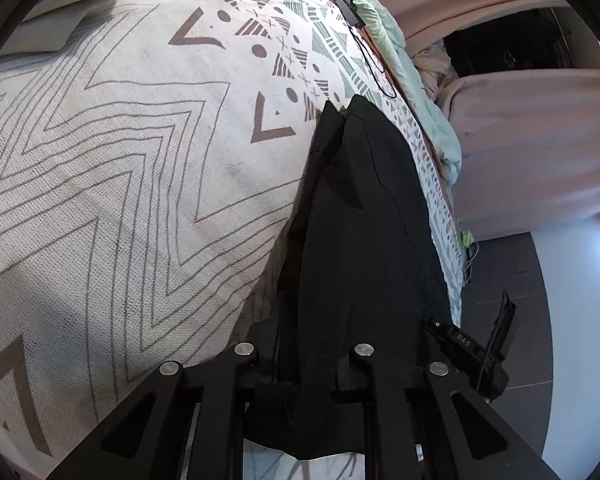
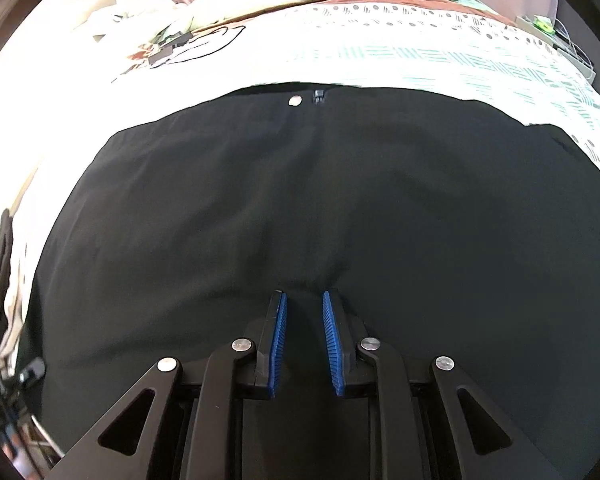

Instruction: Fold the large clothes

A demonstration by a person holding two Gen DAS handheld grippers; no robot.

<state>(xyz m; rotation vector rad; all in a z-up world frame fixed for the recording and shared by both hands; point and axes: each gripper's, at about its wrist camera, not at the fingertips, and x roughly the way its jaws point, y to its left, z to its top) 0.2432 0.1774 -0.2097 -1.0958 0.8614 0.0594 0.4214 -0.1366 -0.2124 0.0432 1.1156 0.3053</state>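
Black trousers [image 2: 300, 208] lie spread on the patterned bedsheet [image 2: 420, 56], their waistband with a silver button [image 2: 295, 100] and zipper at the far side. My right gripper [image 2: 304, 300] is open, its blue pads [image 2: 280, 332] resting low on the black cloth near the crotch. In the left wrist view a long bunched part of the black trousers [image 1: 360, 220] runs forward from my left gripper [image 1: 312, 380], which is shut on it; the cloth hides the fingertips. It hangs above the zigzag-patterned sheet [image 1: 120, 160].
A black cable and small box [image 1: 350, 10] lie on the bed's far edge beside a mint-green blanket [image 1: 400, 52]. The bed edge drops to a dark tiled floor [image 1: 512, 280] on the right. Pillows and bundled bedding [image 2: 180, 12] sit at the far side.
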